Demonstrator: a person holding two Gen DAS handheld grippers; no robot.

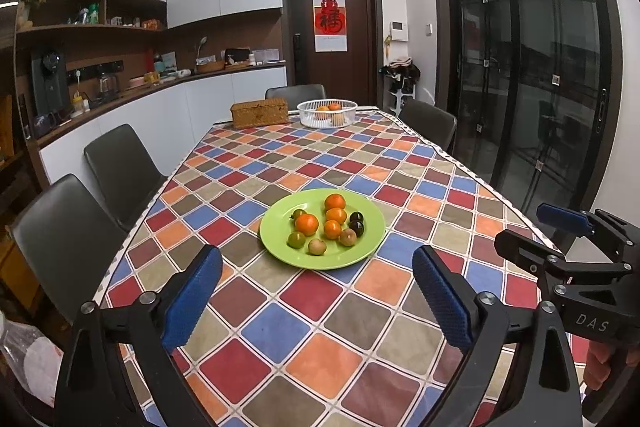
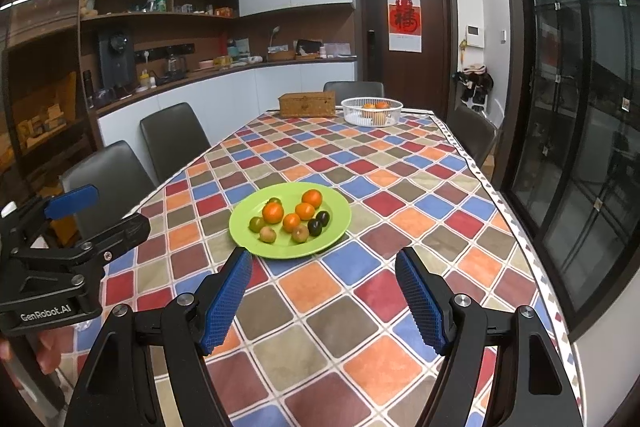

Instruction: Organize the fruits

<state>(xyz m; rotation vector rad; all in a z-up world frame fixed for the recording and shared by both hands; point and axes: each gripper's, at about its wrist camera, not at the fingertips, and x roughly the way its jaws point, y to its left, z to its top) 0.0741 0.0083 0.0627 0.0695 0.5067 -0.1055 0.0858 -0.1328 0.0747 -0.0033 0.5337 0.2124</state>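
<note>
A green plate [image 1: 360,251] [image 2: 244,233] sits mid-table and holds several small orange, green, brownish and dark fruits, among them an orange one [image 1: 307,223] [image 2: 273,213]. A white basket [image 1: 310,109] [image 2: 352,109] with oranges stands at the table's far end. My left gripper [image 1: 318,261] is open and empty, held above the table just short of the plate. My right gripper [image 2: 324,261] is open and empty, also just short of the plate. Each gripper shows at the edge of the other's view: the right one [image 1: 548,227], the left one [image 2: 108,213].
A woven box [image 1: 260,113] [image 2: 307,105] stands left of the basket. Dark chairs [image 1: 120,167] [image 2: 172,139] line the table's left side, others stand at the far end and right. The checked tablecloth [image 1: 280,327] [image 2: 360,307] covers the table. Glass doors [image 1: 540,67] are at right.
</note>
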